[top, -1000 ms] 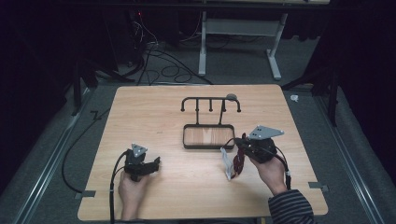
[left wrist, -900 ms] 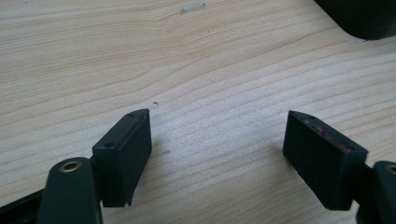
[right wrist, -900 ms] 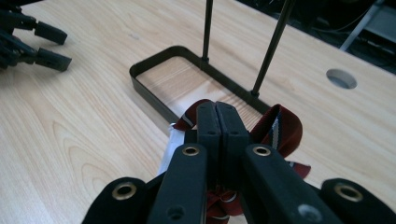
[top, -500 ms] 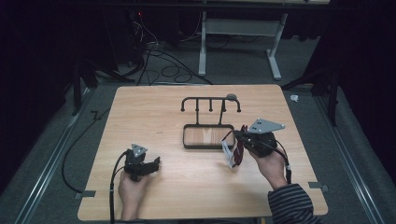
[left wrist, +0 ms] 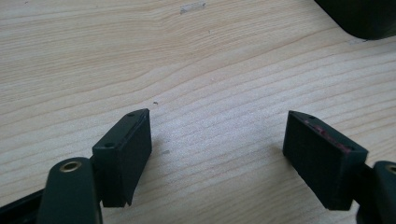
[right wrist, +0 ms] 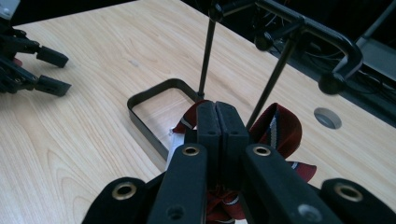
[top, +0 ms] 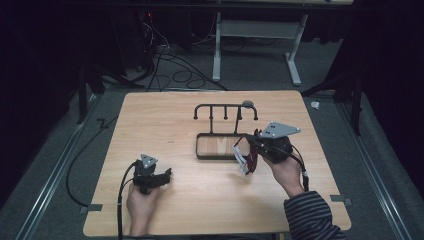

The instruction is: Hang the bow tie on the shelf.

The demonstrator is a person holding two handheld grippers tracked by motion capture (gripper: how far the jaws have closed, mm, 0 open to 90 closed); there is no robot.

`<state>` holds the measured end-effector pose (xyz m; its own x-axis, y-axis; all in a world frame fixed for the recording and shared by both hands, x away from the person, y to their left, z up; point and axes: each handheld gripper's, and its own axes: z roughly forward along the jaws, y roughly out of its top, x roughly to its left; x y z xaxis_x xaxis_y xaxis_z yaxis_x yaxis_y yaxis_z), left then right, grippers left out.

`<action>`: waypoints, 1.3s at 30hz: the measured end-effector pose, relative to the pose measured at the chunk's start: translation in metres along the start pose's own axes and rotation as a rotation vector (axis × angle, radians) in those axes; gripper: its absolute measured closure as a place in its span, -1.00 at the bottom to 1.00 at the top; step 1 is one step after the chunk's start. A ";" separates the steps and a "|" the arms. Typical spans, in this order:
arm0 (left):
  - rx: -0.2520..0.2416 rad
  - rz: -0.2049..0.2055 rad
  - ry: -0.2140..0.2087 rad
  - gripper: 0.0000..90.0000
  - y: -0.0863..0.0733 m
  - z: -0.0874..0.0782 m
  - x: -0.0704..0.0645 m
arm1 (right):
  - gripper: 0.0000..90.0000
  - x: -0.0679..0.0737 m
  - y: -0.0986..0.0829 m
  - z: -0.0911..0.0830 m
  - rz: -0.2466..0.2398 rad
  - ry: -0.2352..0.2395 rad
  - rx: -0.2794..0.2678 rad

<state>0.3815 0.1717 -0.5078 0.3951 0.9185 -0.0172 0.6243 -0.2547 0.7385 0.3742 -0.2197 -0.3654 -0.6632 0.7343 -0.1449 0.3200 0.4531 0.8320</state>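
Note:
A black hanger rack (top: 225,108) with a top bar on thin posts stands on a rectangular base frame (top: 215,156) at the table's middle. My right gripper (top: 251,152) is at the frame's right end, shut on a dark red fabric strip with white and blue stripes (top: 244,161). In the right gripper view the shut gripper (right wrist: 222,109) pinches the fabric (right wrist: 286,130) just before the rack posts (right wrist: 275,70) and the frame (right wrist: 140,116). My left gripper (top: 164,176) rests open on the table at the front left. Bare wood lies between its jaws (left wrist: 217,135).
The wooden table (top: 160,125) has a round grey cable hole (top: 247,104) behind the rack. The left gripper (right wrist: 57,71) lies across the table in the right gripper view. Beyond the table's far edge are cables and a white desk frame (top: 257,35) on the floor.
My right gripper has lifted and moved a little farther from the person, toward the rack, with the fabric still in it. The left gripper has not moved.

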 end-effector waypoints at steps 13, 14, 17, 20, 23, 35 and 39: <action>0.000 0.000 0.000 -0.46 0.000 0.000 0.000 | 1.00 0.004 0.020 0.015 -0.034 0.024 -0.015; 0.000 0.000 0.000 -0.46 0.000 0.000 0.000 | 1.00 0.005 0.021 0.015 -0.037 0.027 -0.017; 0.000 0.000 0.000 -0.46 0.000 0.000 0.000 | 1.00 0.006 0.027 0.018 -0.037 0.029 -0.023; 0.001 0.000 0.000 -0.46 0.000 0.000 0.000 | 1.00 0.006 0.030 0.021 -0.035 0.033 -0.031; 0.000 0.000 0.000 -0.46 0.000 0.000 0.000 | 1.00 0.006 0.033 0.024 -0.029 0.040 -0.033; 0.000 0.000 0.000 -0.46 0.000 0.000 0.000 | 1.00 0.004 0.046 0.038 -0.026 0.037 -0.050; 0.000 0.000 0.000 -0.46 0.000 0.000 0.000 | 1.00 0.002 0.049 0.042 -0.020 0.030 -0.053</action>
<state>0.3815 0.1717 -0.5078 0.3951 0.9185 -0.0168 0.6245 -0.2552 0.7382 0.4169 -0.1753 -0.3476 -0.6890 0.7099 -0.1461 0.2710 0.4393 0.8565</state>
